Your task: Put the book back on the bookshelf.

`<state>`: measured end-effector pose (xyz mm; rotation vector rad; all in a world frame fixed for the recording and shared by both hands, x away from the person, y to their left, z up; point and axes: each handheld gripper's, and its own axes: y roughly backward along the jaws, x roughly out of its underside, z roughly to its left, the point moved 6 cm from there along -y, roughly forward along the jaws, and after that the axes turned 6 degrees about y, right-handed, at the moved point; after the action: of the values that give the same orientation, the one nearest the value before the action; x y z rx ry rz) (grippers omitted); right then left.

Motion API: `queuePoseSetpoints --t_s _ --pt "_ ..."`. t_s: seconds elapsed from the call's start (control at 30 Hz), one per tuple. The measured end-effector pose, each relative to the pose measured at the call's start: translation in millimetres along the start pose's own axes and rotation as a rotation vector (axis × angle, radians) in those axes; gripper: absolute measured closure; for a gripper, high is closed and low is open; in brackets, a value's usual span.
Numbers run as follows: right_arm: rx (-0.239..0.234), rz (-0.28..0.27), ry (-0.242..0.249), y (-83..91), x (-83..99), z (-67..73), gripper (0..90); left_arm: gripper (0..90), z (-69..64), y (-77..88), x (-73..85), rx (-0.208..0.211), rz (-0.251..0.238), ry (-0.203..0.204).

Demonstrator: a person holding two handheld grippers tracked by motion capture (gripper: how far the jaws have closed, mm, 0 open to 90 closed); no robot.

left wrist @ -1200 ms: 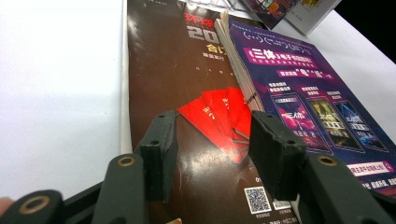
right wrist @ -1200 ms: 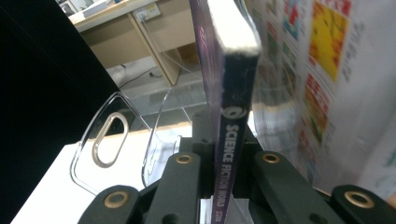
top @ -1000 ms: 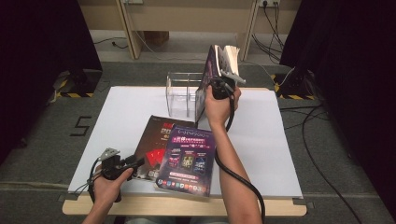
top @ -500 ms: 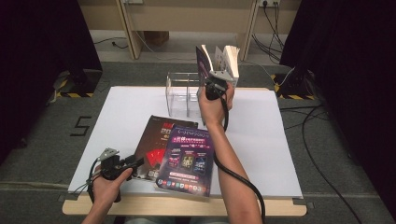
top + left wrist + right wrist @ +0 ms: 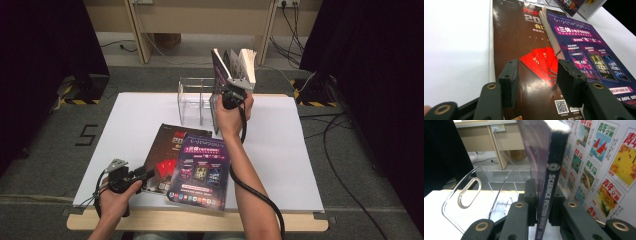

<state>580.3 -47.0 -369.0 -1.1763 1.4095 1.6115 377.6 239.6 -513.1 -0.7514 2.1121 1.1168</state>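
Note:
My right gripper (image 5: 235,91) holds a purple magazine (image 5: 227,62) upright by its spine (image 5: 550,177), at the right end of a clear acrylic rack (image 5: 192,97). The pages fan out at the top. Its jaws have just been opening a little, and the spine still sits pinched between them (image 5: 544,192). A white cover printed with small magazine covers (image 5: 599,170) stands right beside it. My left gripper (image 5: 147,175) rests low near the table's front left, open (image 5: 536,75). It sits over a brown magazine (image 5: 516,32) that lies flat, partly under a purple one (image 5: 584,55).
The white table top (image 5: 130,115) has bare room at left and right of the two flat magazines (image 5: 200,167). The rack's dividers (image 5: 469,192) stand behind the held magazine. Beyond the table are grey floor, cables and wooden legs.
The held magazine has swung from a lean to nearly upright, and its pages have fanned open. The right hand shifted slightly left. The left gripper has stayed where it was.

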Motion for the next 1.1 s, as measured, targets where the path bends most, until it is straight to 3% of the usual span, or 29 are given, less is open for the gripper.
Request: queuePoseSetpoints --t_s 0.3,1.1 --pt "-0.012 0.011 -0.033 1.9 8.5 -2.4 69.6 51.4 -0.6 -0.4 0.2 -0.001 -0.001 -0.002" --pt "-0.061 0.018 -0.071 18.9 18.1 -3.3 65.7 50.7 -2.4 -0.8 0.3 0.0 -0.001 -0.006"
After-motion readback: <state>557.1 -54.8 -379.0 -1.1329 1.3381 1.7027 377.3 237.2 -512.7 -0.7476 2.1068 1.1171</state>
